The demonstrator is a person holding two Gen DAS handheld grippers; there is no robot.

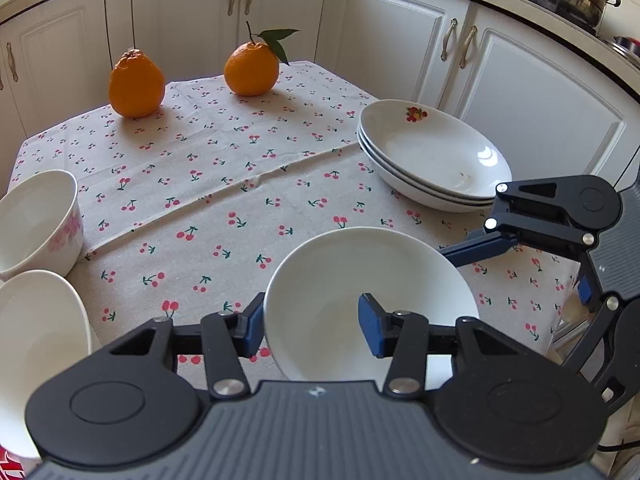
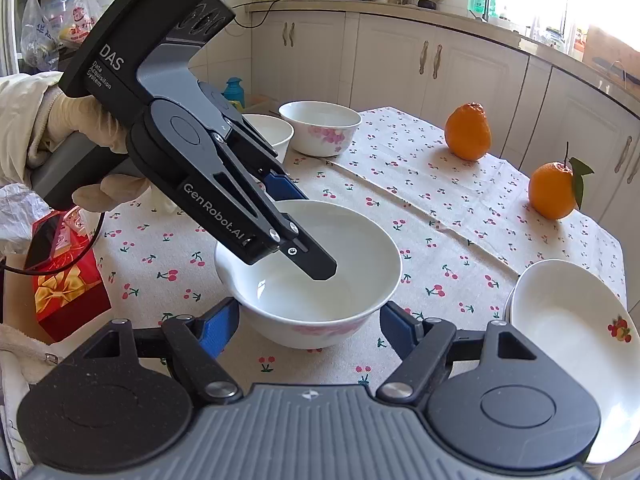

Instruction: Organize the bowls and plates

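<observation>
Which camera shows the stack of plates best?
The left wrist view: the stack of plates sits whole, its three layered rims showing. The right wrist view catches only the top plate, partly cut off by the tongs' body.

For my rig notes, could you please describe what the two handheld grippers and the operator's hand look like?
Both the left gripper and the right gripper are black linkages with blue finger pads and grey ribbed bases. The left body reads "DAS" and "GenRobot.AI". The gloved hand is cream, with a pale sleeve.
</observation>
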